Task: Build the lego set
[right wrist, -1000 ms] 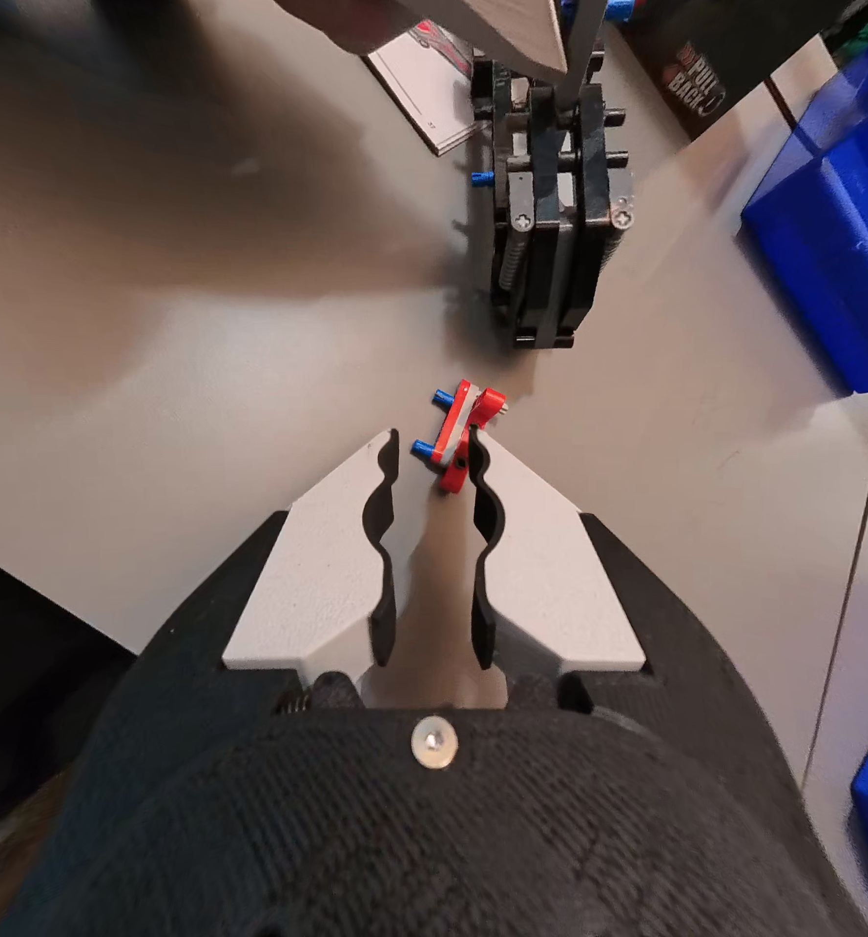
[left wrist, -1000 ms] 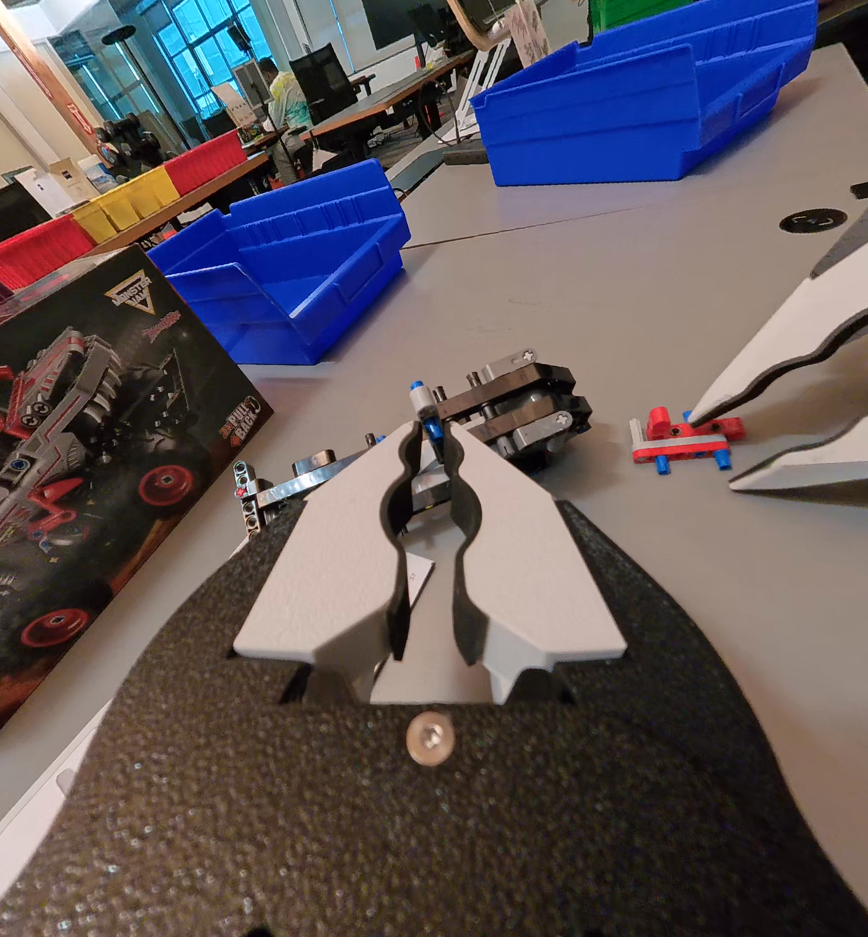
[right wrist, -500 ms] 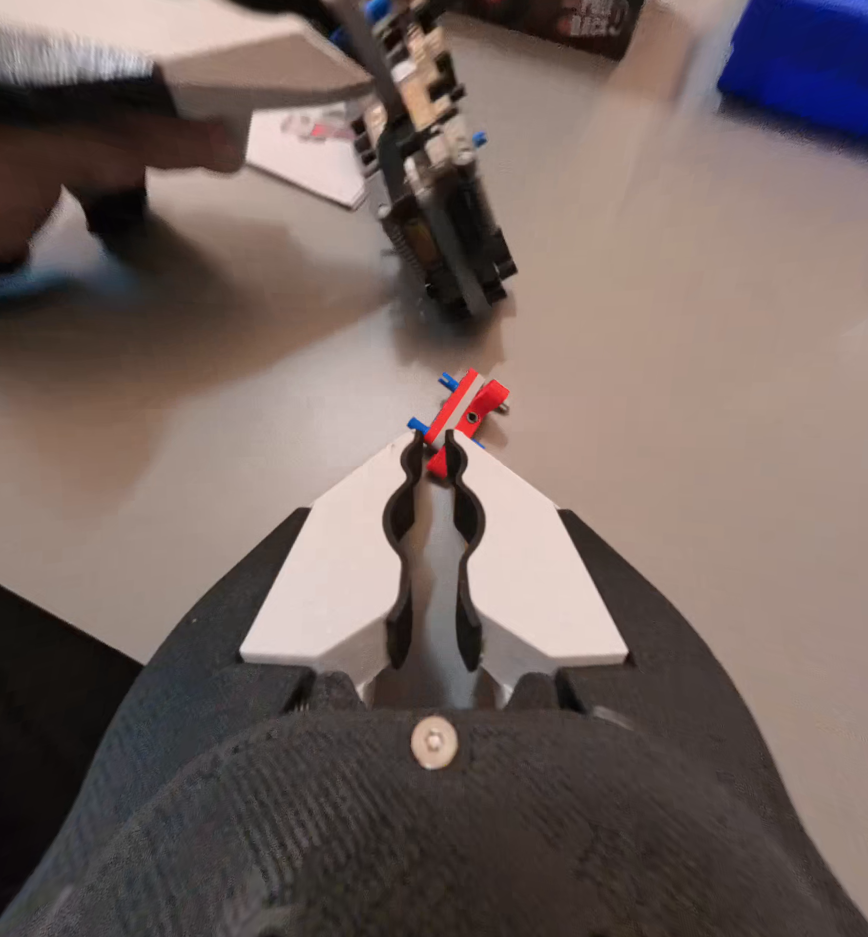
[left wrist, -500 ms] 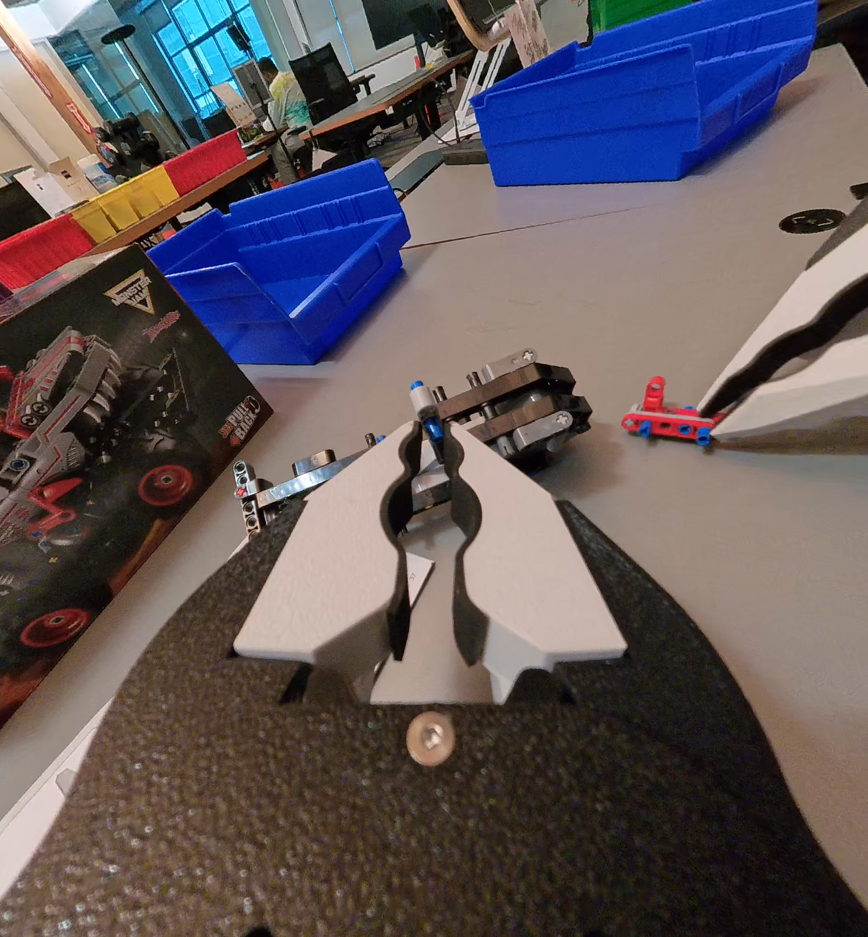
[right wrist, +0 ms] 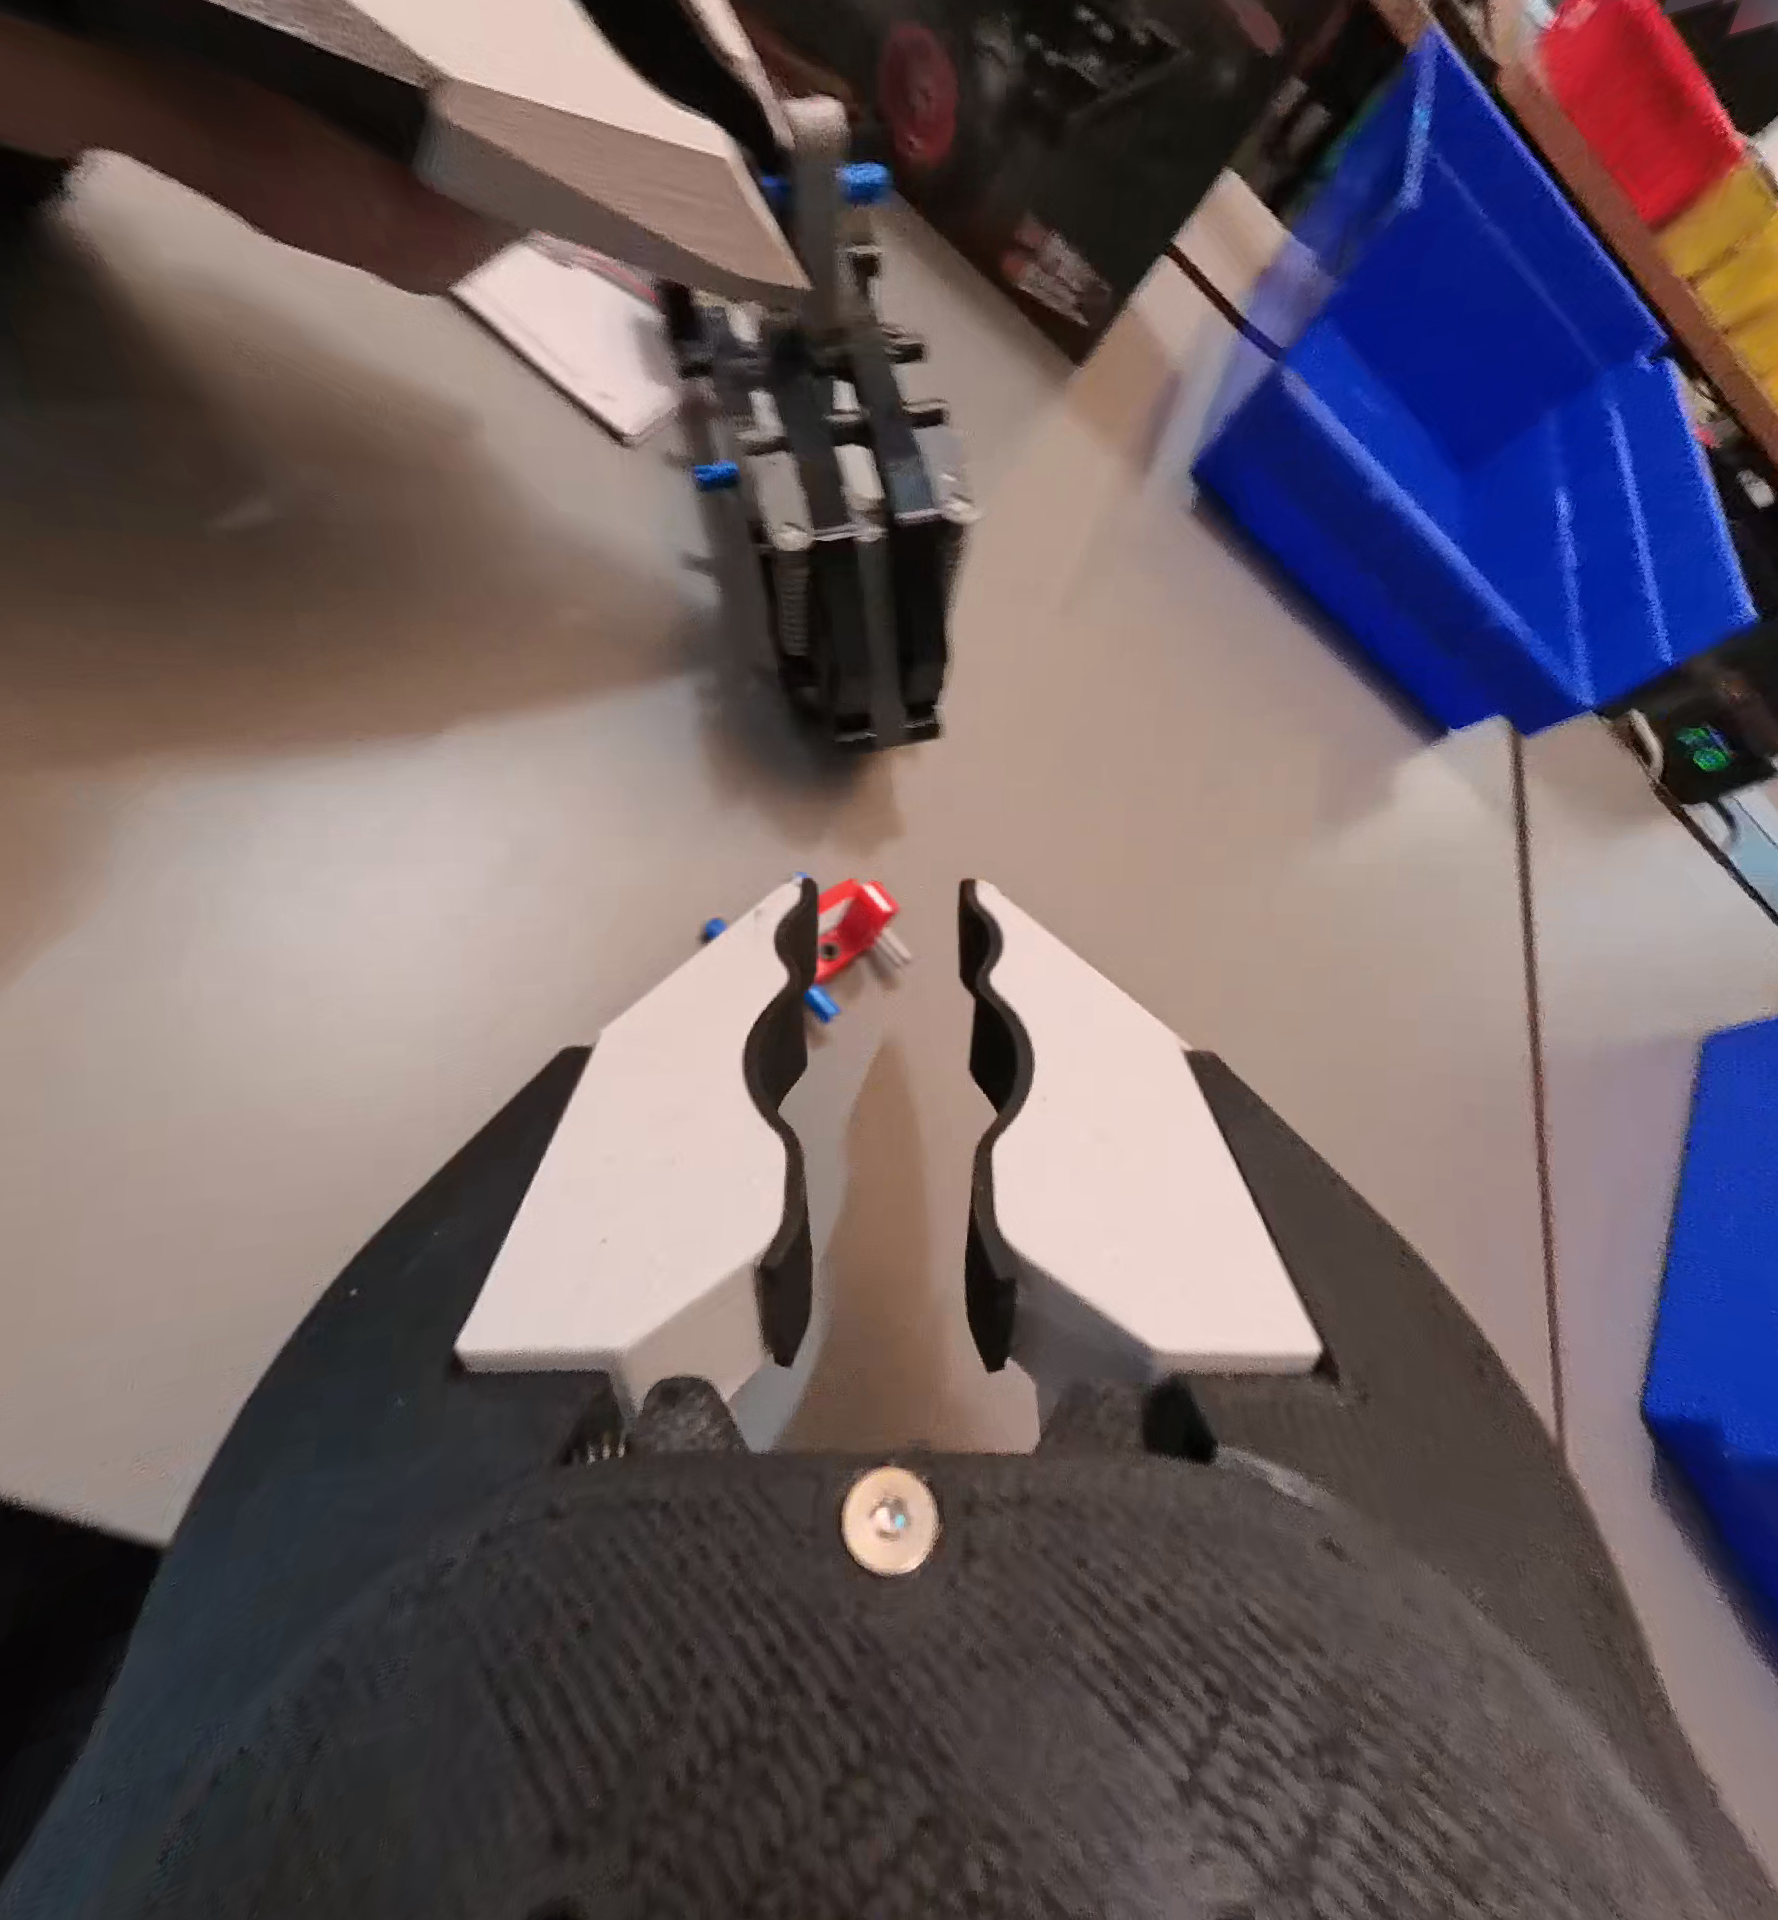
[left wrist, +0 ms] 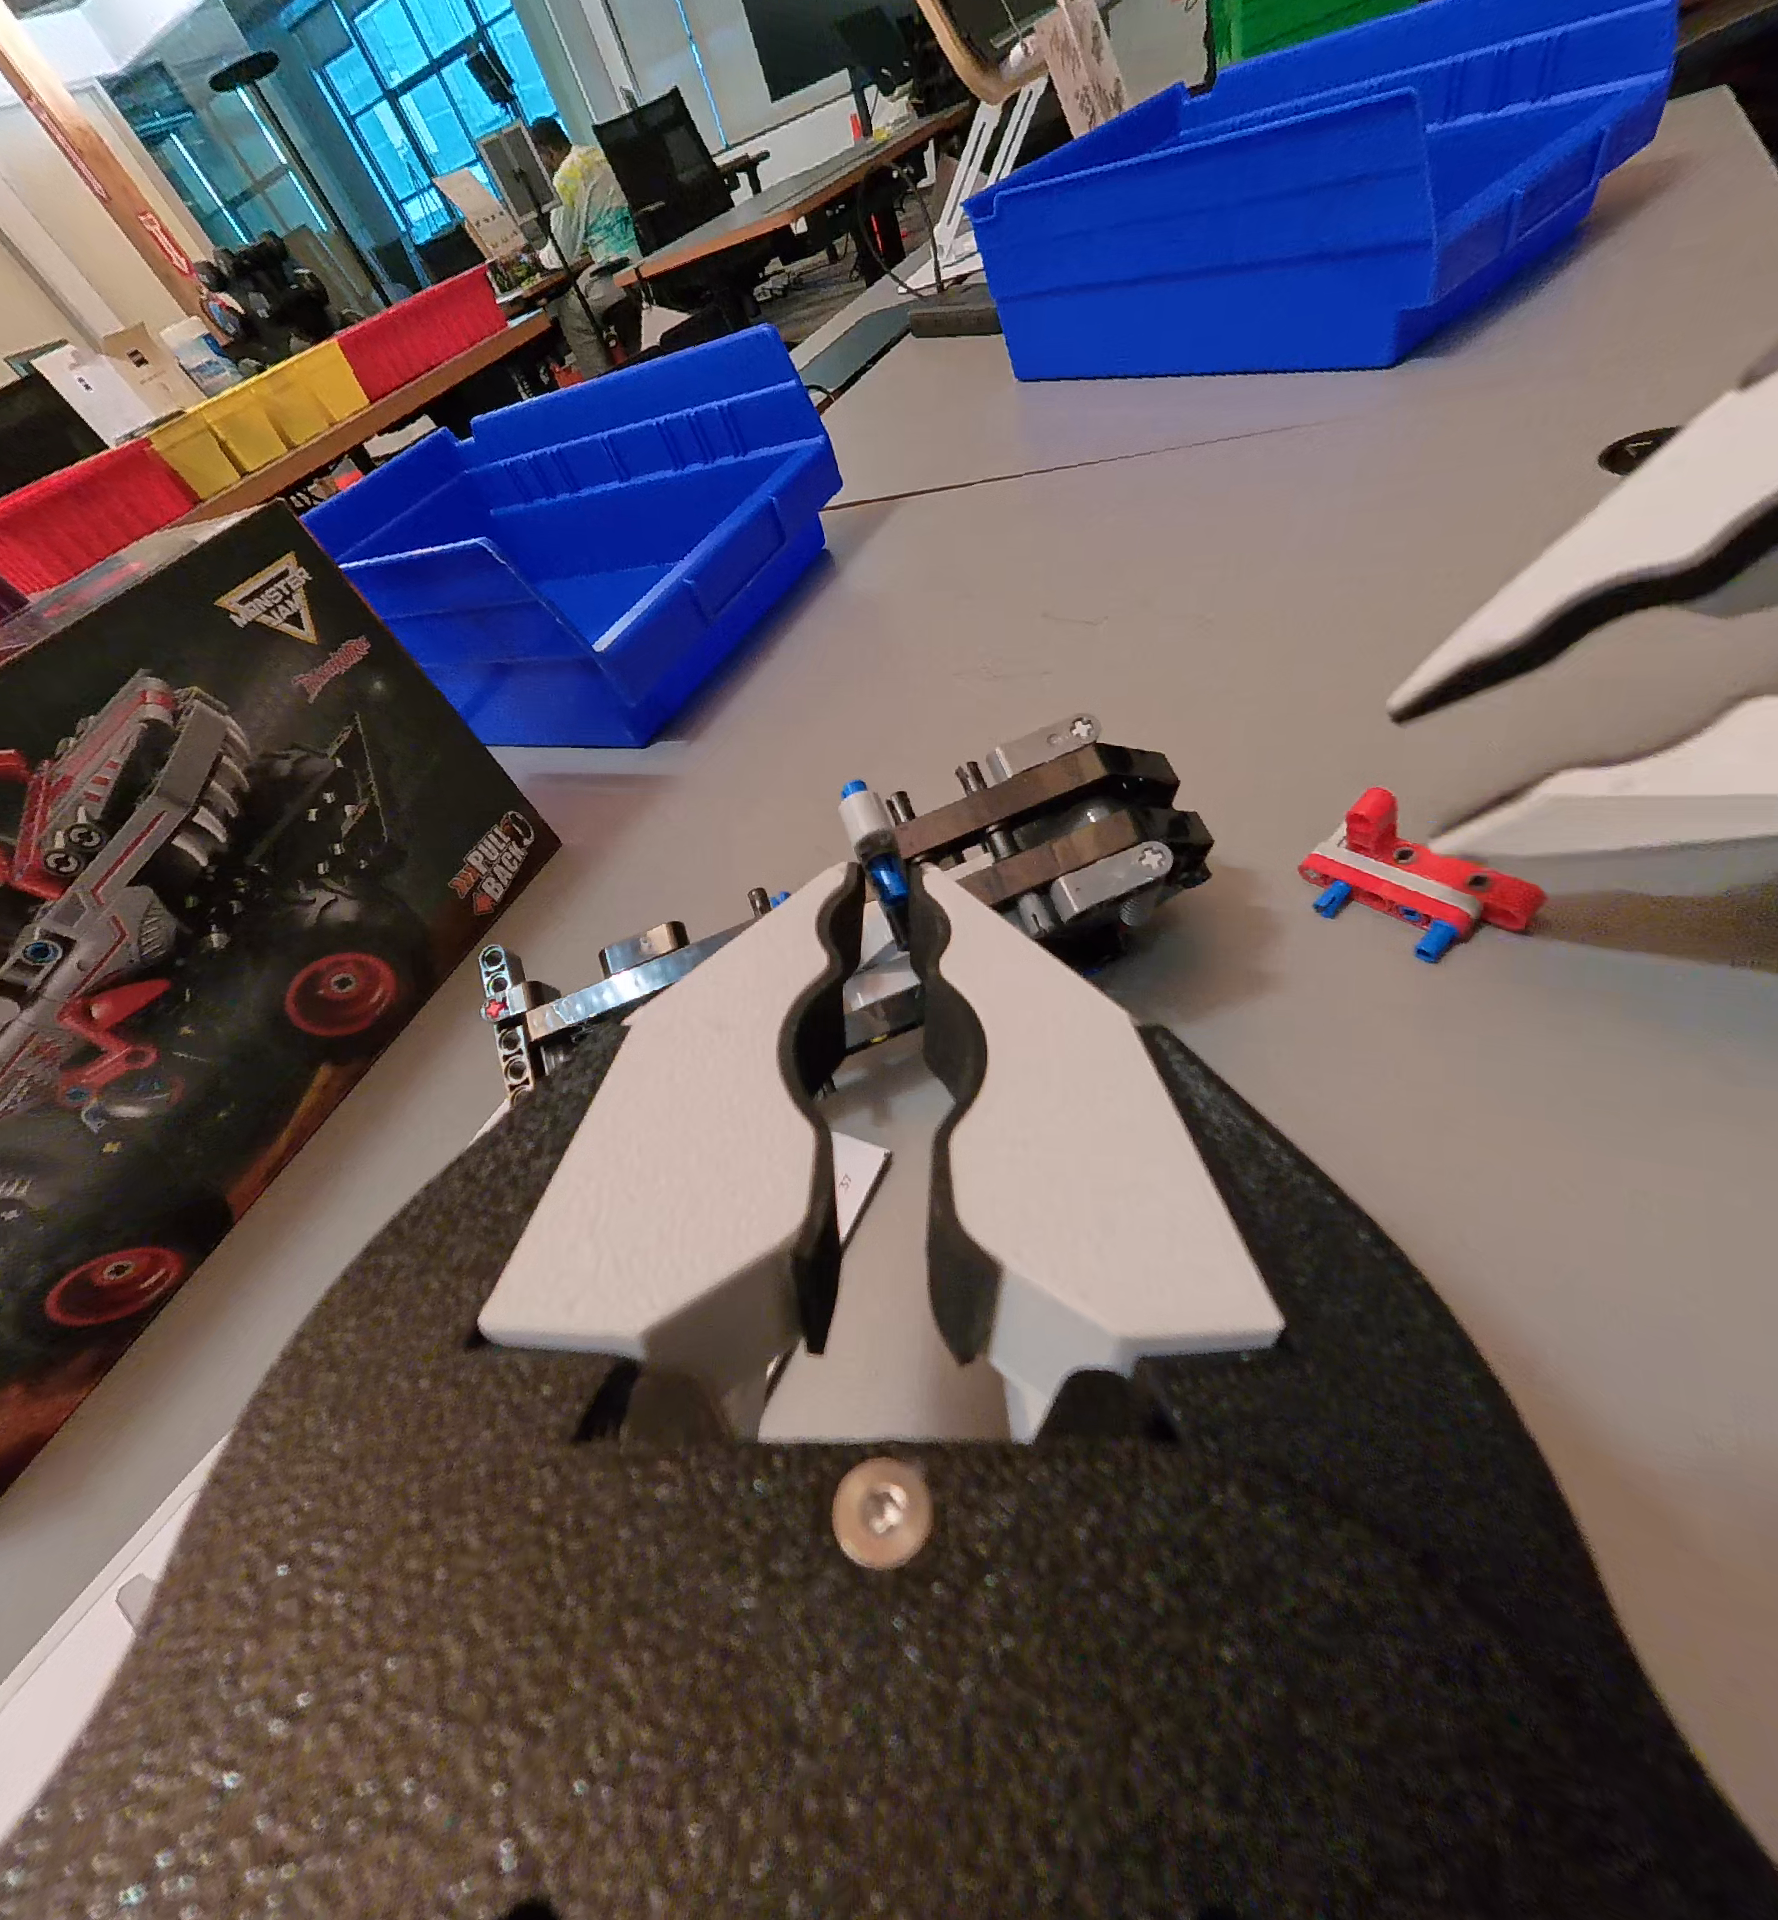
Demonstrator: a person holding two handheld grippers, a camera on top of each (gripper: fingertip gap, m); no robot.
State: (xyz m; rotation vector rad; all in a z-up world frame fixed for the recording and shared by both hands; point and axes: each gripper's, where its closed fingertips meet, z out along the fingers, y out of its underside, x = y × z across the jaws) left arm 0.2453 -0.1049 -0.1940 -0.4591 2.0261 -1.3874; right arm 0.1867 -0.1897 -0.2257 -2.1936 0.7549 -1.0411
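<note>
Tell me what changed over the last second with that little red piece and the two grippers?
The right gripper closed on the small red piece half a second ago, then opened and let go; the piece now lies flat on the table, turned a little. The left gripper stayed clamped on the dark chassis assembly.

The right wrist view is smeared by motion blur, so the dark chassis (right wrist: 843, 540) shows no fine detail. The right claw's (right wrist: 880, 914) left finger (right wrist: 698, 1091) covers part of the red piece (right wrist: 854, 930). The set's box (left wrist: 137, 935) runs off the left edge (likewise the white booklet (left wrist: 54, 1683) under the left claw (left wrist: 880, 894)).
</note>
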